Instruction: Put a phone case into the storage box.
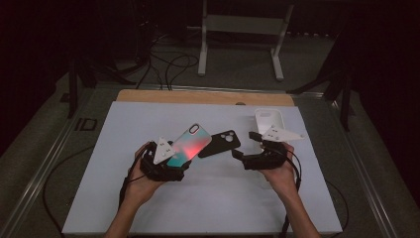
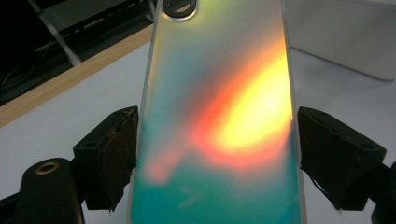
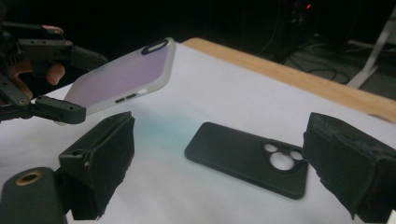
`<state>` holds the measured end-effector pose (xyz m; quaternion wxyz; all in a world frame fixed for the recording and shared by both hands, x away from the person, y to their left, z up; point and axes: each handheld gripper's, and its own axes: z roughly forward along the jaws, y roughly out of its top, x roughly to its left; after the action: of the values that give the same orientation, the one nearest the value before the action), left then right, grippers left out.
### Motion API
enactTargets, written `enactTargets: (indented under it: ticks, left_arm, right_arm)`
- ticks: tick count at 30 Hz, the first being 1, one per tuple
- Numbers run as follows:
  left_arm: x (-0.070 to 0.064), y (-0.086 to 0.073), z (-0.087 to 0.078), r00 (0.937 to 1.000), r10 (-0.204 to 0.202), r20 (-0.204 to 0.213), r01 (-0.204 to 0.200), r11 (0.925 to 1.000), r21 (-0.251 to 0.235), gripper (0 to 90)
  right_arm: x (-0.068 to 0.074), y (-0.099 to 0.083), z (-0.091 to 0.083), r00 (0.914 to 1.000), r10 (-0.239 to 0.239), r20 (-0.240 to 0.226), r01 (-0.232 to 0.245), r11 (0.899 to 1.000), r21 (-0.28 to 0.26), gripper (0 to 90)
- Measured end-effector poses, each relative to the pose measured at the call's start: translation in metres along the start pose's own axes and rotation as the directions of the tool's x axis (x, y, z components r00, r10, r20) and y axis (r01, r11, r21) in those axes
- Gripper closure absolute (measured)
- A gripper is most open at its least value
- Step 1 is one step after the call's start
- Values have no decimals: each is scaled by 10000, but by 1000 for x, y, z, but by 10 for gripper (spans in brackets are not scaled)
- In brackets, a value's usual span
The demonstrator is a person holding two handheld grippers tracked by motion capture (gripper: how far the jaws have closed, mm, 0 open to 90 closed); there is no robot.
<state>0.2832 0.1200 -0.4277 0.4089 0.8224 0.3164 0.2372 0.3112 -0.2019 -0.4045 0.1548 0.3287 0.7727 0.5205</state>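
Between the left gripper's jaws: glossy iridescent teal-and-orange phone case, clamped by its long edges near the bottom end, tilted up off the white table mat, camera cutout at the far end. Just past that end, flat on the mat: matte black phone case with round camera holes. Right gripper faces the black case, jaws apart, holding nothing. Behind the right gripper: white phone case, lying flat.

phone cases: 3 | iridescent case: 1 | black case: 1 | white case: 1
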Motion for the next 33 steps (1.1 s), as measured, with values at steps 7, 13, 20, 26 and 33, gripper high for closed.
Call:
enactTargets:
  ticks: [7, 13, 20, 26, 33]
  left_arm:
    - [-3, 4, 3, 10000, 85, 16, -85, 9999, -131, 171]
    - [-7, 8, 3, 9998, 177, 86, -173, 9987, -478, 171]
    - [-12, 11, 1, 9995, 204, 232, -185, 9966, -807, 170]
    - [-15, 10, 0, 9991, 245, 359, -199, 9921, -1242, 171]
    - [-17, 8, 5, 9992, 210, 350, -170, 9936, -1116, 171]
  right_arm:
    - [9, 12, 19, 9995, -65, -318, 68, 9999, 110, 95]
    - [18, 22, 37, 9970, 49, -774, -28, 9996, 274, 96]
    - [29, 28, 56, 9915, 383, -1244, -301, 9973, 667, 130]
    - [33, 28, 66, 9801, 1068, -1672, -886, 9897, 1124, 240]
    - [32, 28, 72, 9658, 1759, -1907, -1496, 9782, 1443, 436]
